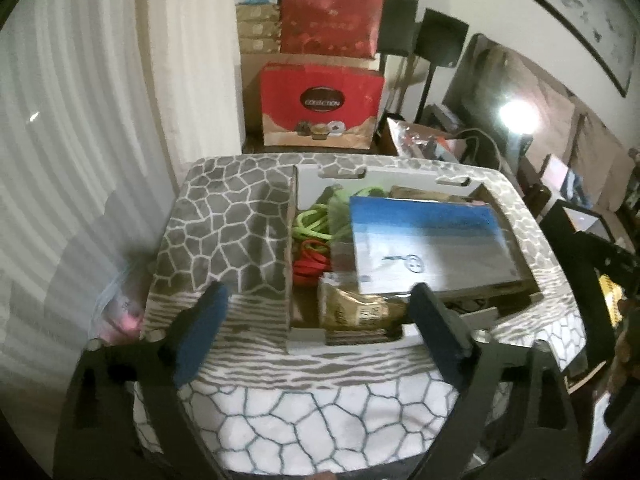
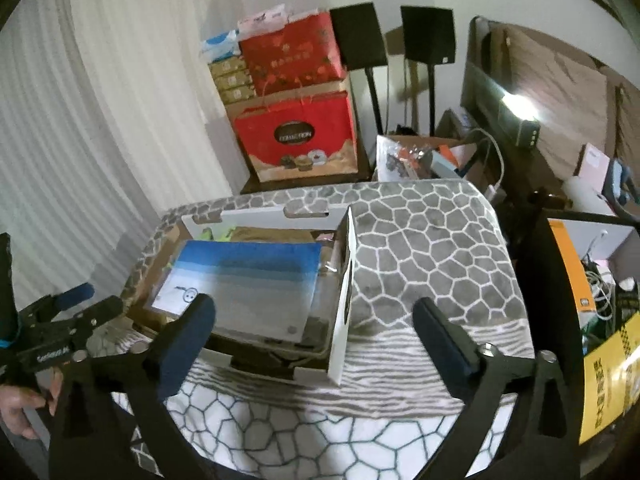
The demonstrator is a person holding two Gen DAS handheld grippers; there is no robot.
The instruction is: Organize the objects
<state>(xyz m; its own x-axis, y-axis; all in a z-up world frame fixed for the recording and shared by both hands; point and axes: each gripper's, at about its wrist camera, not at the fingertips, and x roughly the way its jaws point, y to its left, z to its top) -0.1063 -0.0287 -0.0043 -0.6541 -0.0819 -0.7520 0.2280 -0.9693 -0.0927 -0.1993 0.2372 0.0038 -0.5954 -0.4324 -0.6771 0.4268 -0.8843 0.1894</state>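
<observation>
A white cardboard box [image 1: 289, 248] [image 2: 340, 312] stands on a surface covered with a grey-and-white stone-pattern cloth [image 1: 224, 224] [image 2: 424, 248]. On top of its contents lies a flat blue-and-grey box [image 1: 432, 240] [image 2: 244, 284]. Beside it are green cord [image 1: 314, 222], red cord [image 1: 308, 264] and a gold packet [image 1: 356, 310]. My left gripper [image 1: 320, 312] is open and empty above the box's near edge. My right gripper [image 2: 316, 324] is open and empty over the box's near right corner. The left gripper also shows at the left of the right wrist view [image 2: 76, 308].
Red gift bags [image 1: 320, 104] [image 2: 298, 140] and stacked boxes stand behind the surface by the white curtain [image 1: 80, 128]. Two black speakers on stands [image 2: 428, 36], a dark screen [image 2: 500, 96] and cluttered shelves [image 2: 592, 280] are at the right.
</observation>
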